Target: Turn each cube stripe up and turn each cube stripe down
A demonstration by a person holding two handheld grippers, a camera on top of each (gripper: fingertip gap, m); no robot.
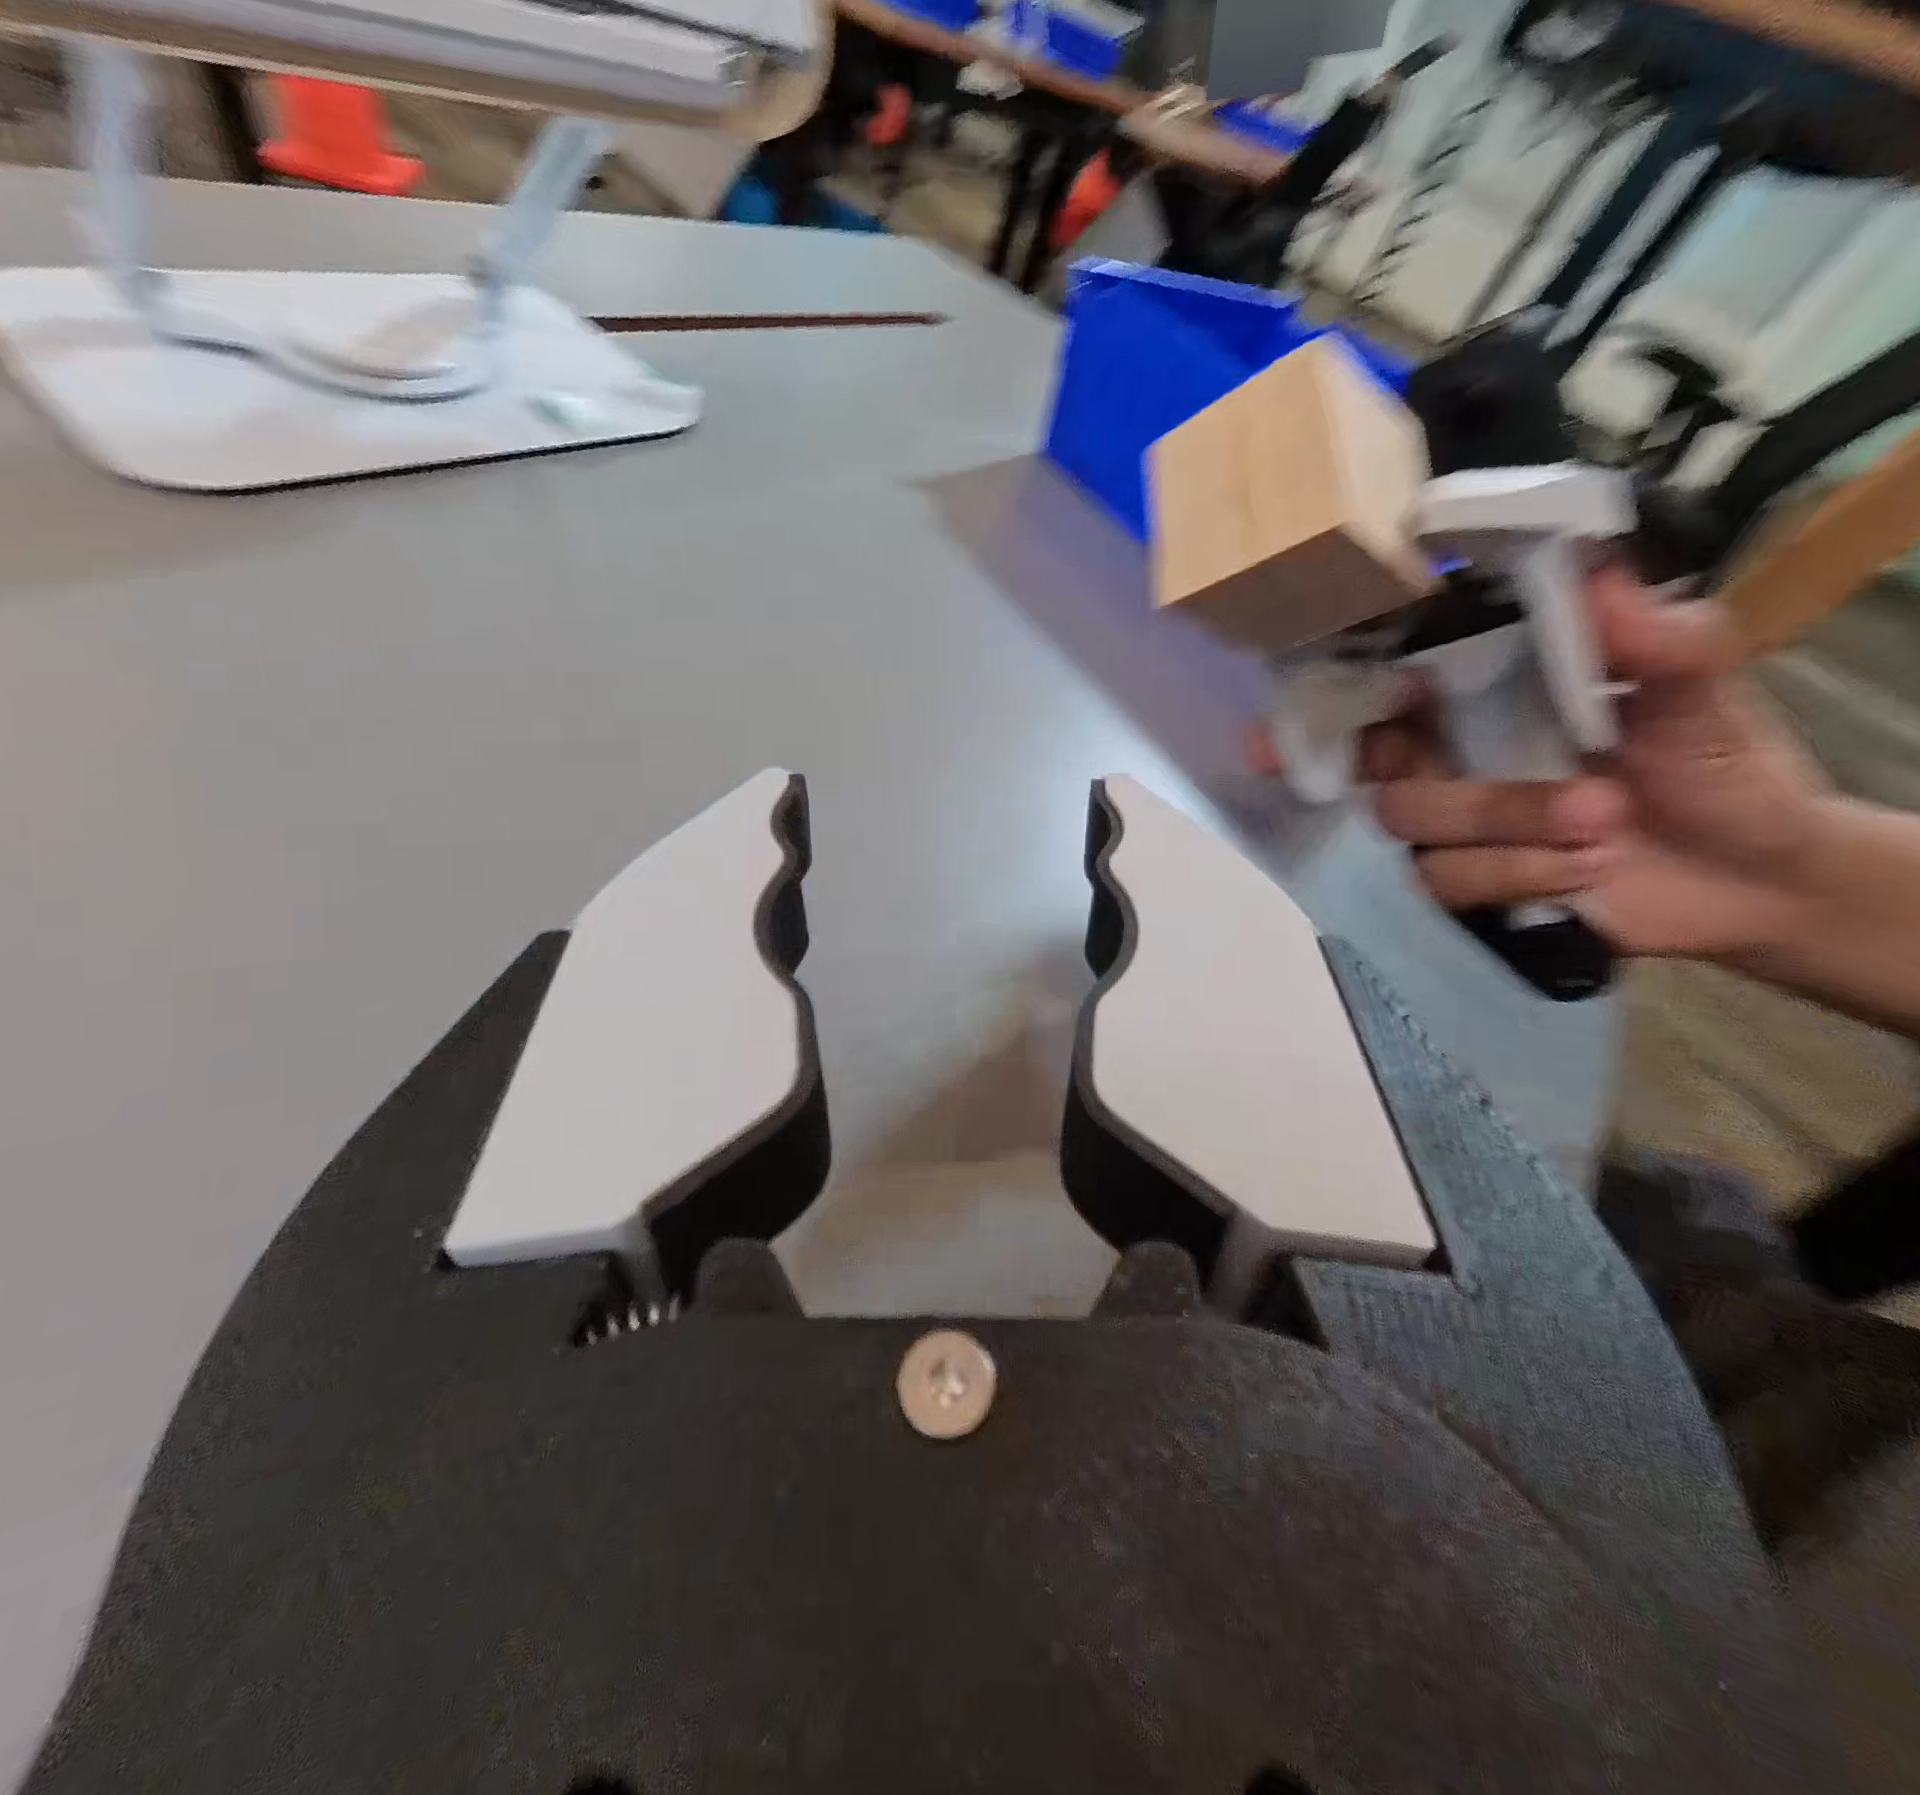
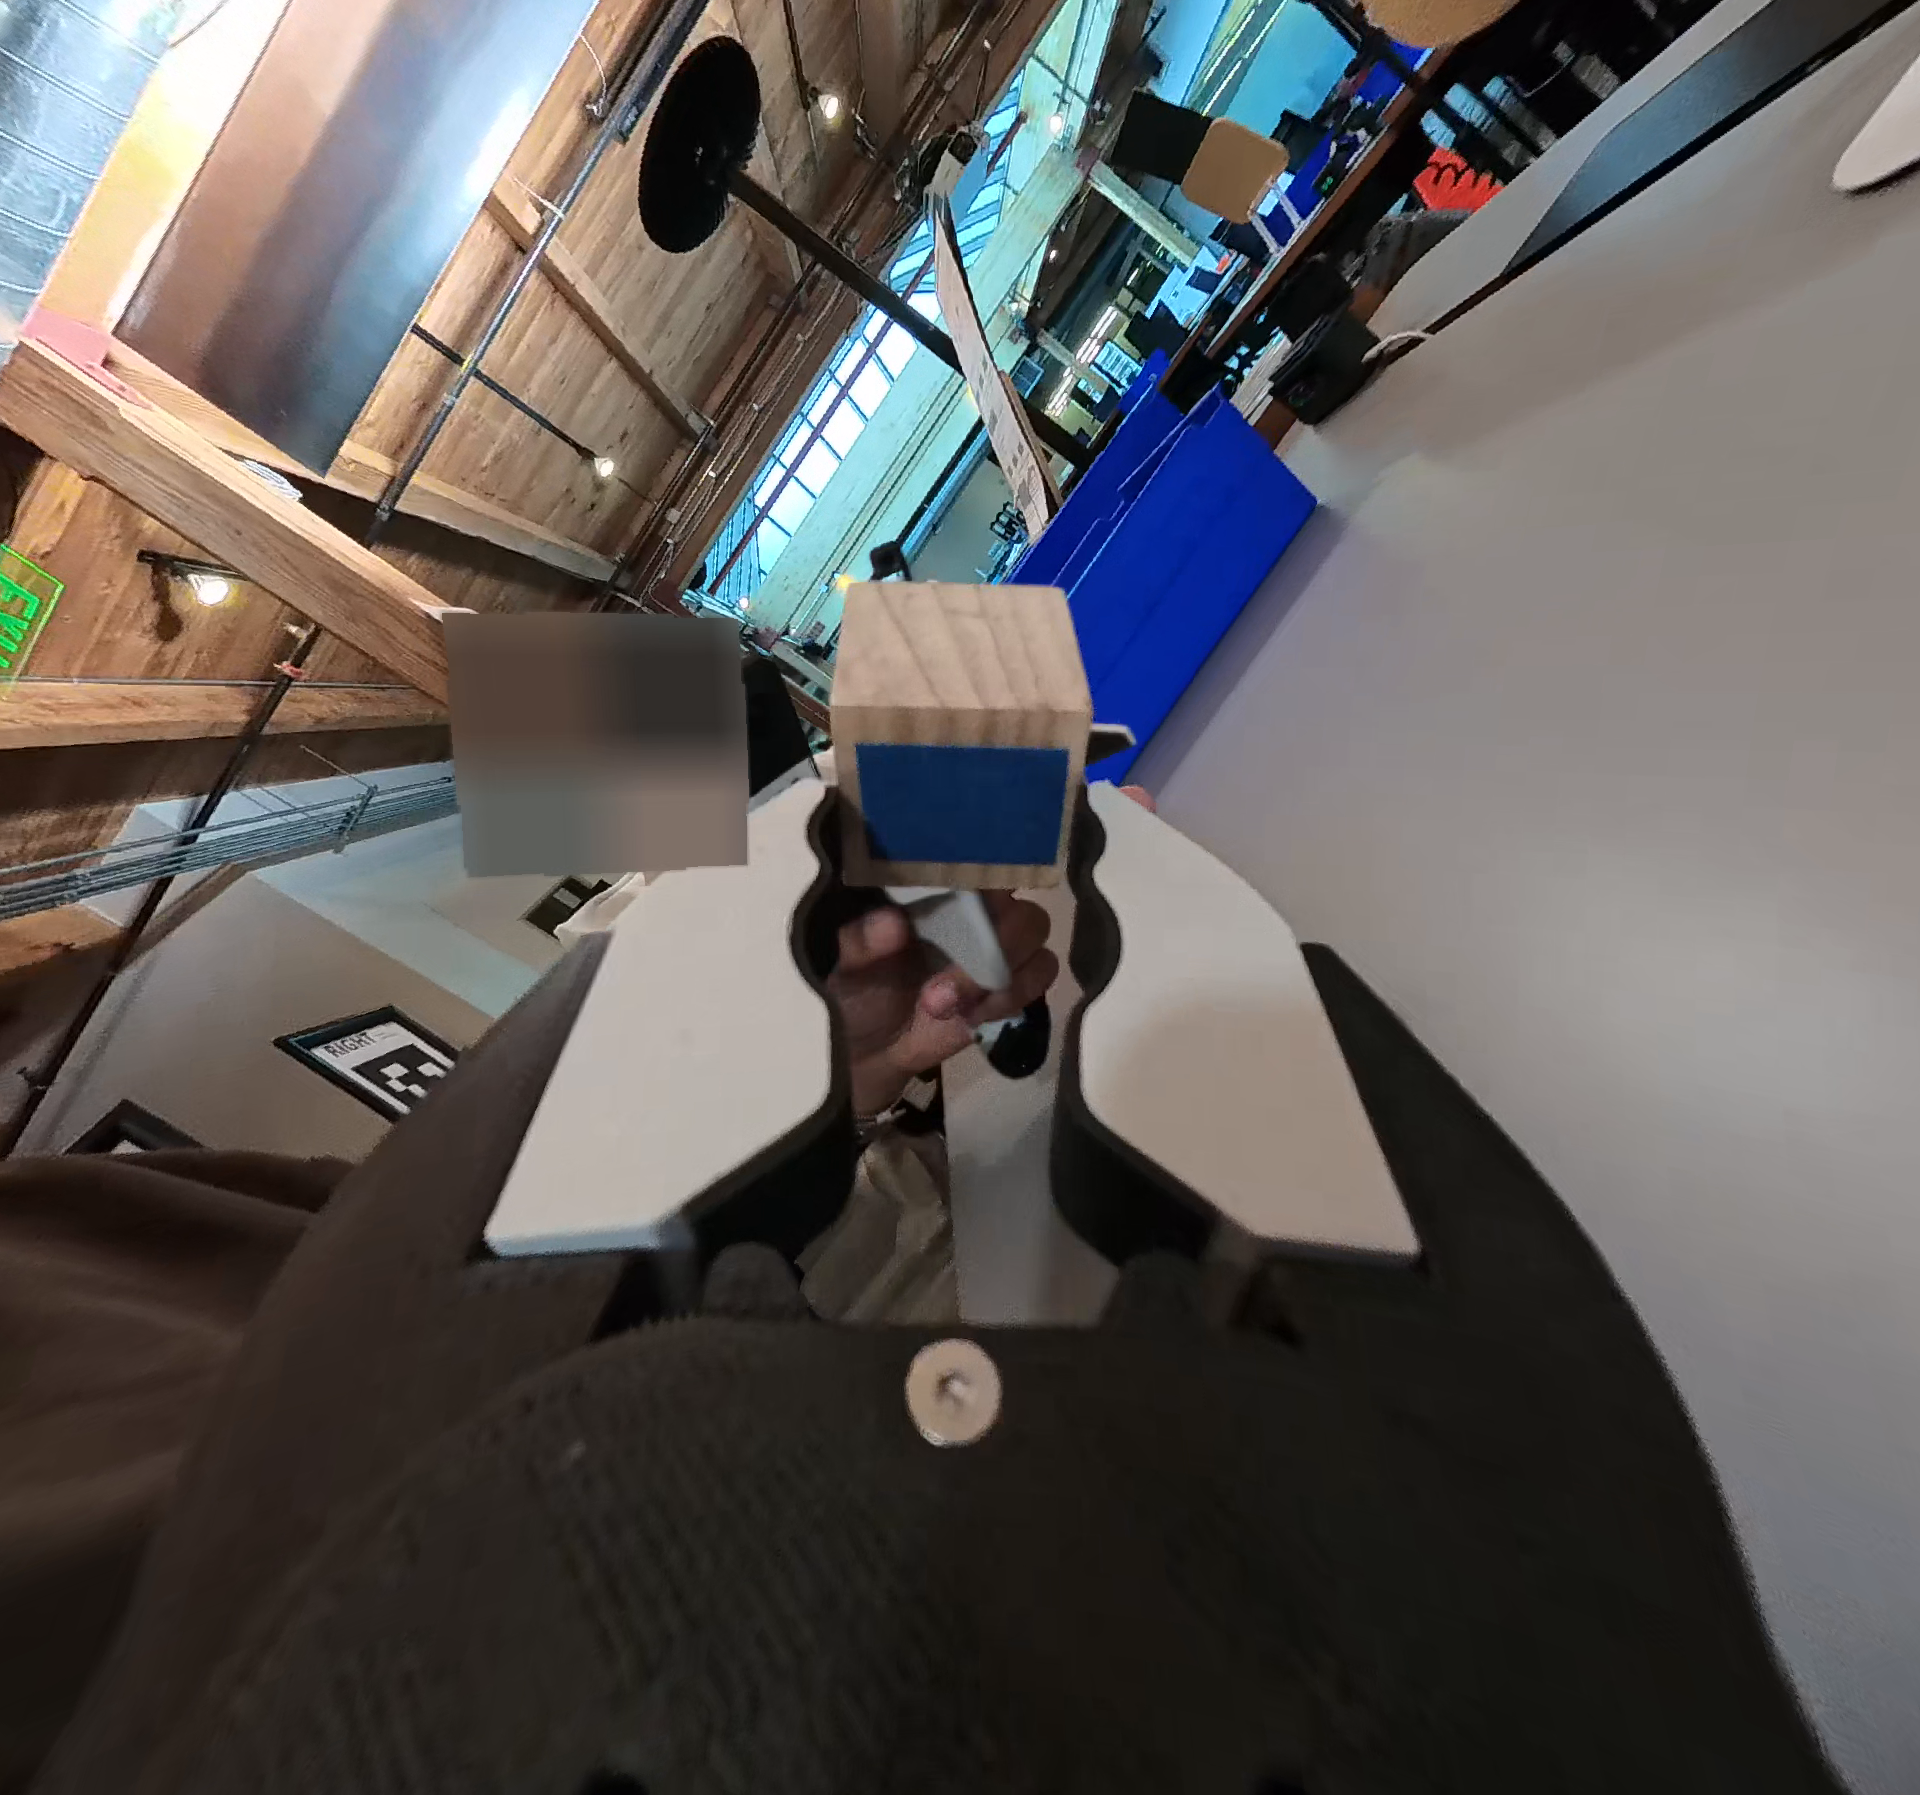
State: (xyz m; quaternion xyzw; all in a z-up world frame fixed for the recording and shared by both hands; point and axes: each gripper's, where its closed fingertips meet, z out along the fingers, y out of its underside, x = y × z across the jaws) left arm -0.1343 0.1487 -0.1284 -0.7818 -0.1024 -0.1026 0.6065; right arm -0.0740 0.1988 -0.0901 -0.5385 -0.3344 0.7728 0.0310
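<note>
At far left a white stand base [image 1: 343, 374] sits on the grey table [image 1: 520, 706], its metal legs rising to a tilted board. The broad middle of the tabletop lies bare under the left gripper [image 1: 945, 810], whose jaws gape with only table between them. Farther right, a blue bin [image 1: 1132, 384] stands near the table's edge. The right gripper [image 2: 961, 810], rolled sideways in a hand [image 1: 1621, 841], pinches the wooden cube [image 2: 961, 737] in the air by the bin, its blue stripe [image 2: 961, 803] facing the right wrist camera.
</note>
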